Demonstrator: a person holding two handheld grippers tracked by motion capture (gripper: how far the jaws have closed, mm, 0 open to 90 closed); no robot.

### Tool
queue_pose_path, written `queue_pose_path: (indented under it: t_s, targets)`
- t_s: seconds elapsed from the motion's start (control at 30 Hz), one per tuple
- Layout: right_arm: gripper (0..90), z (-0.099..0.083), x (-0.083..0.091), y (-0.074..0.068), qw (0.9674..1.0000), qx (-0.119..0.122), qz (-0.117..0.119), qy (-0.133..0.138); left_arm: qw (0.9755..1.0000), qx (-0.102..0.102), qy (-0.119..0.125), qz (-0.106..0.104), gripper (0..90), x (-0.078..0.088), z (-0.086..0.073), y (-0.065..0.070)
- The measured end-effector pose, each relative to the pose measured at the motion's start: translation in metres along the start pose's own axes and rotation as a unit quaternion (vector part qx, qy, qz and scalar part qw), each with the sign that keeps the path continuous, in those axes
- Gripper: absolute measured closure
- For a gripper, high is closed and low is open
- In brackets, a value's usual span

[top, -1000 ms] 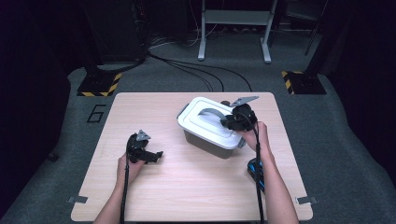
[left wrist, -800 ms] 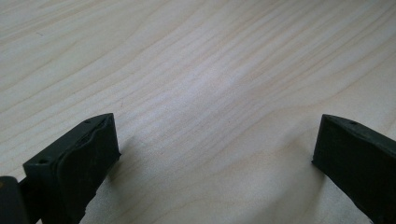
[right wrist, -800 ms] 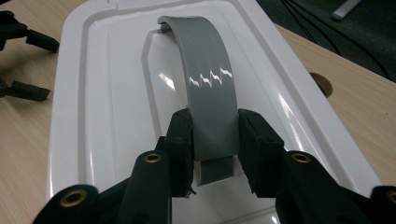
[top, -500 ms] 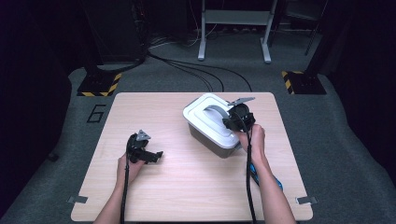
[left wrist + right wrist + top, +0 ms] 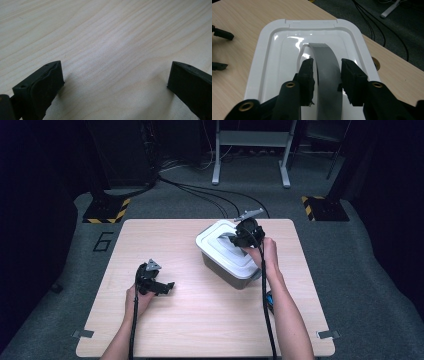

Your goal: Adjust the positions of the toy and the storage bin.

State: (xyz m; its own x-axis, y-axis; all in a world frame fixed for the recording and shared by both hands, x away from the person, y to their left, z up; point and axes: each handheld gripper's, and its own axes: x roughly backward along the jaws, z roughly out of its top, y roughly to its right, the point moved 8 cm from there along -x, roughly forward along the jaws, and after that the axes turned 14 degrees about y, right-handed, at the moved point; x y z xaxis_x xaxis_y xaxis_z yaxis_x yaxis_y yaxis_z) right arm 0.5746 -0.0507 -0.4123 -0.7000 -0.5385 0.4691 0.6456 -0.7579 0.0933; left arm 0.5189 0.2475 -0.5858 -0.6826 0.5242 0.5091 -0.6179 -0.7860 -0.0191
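Right gripper (image 5: pixel 325 72) clamped on the arched grey handle (image 5: pixel 327 72) of the white-lidded grey plastic box (image 5: pixel 225 252), jaws just opened a touch with the handle between them. Box tilted, toward the far right of the pale wooden table (image 5: pixel 200 315). Left gripper (image 5: pixel 113 82) spread wide, gripping nothing, low over bare wood near the left.

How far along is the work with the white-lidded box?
Done: right tongs have closed on the grey handle of the box. In hand: the box looks tilted, lifting off the table. Left: carrying it wherever it goes; left tongs rest open.
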Motion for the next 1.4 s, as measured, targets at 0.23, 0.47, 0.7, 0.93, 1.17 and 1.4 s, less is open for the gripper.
queue_pose_path:
  t_s: [0.23,0.47,0.7,0.93,1.17,1.4]
  targets:
    - [64.5,-0.009,-0.001,0.003,0.9994,-0.029,0.006,-0.019,1.0000,0.000,-0.002,-0.002,0.1,0.000,0.000,0.000]
    - [65.9,-0.010,-0.001,0.002,0.9988,-0.041,-0.014,-0.021,1.0000,0.000,0.000,0.000,0.1,0.000,0.000,0.000]
    - [66.9,-0.013,0.005,0.001,0.9976,-0.053,-0.033,-0.029,1.0000,0.000,0.000,0.000,0.1,0.000,0.000,0.000]
    - [66.9,-0.015,0.009,0.000,0.9965,-0.065,-0.040,-0.032,1.0000,0.000,-0.003,-0.002,0.1,0.001,0.000,0.000]
    - [66.9,-0.016,0.010,-0.001,0.9959,-0.072,-0.044,-0.032,1.0000,0.003,-0.002,-0.001,0.1,0.001,0.000,0.000]
    - [67.0,-0.017,0.012,-0.003,0.9941,-0.101,-0.030,-0.027,1.0000,0.002,-0.001,0.000,0.1,0.001,0.000,0.000]
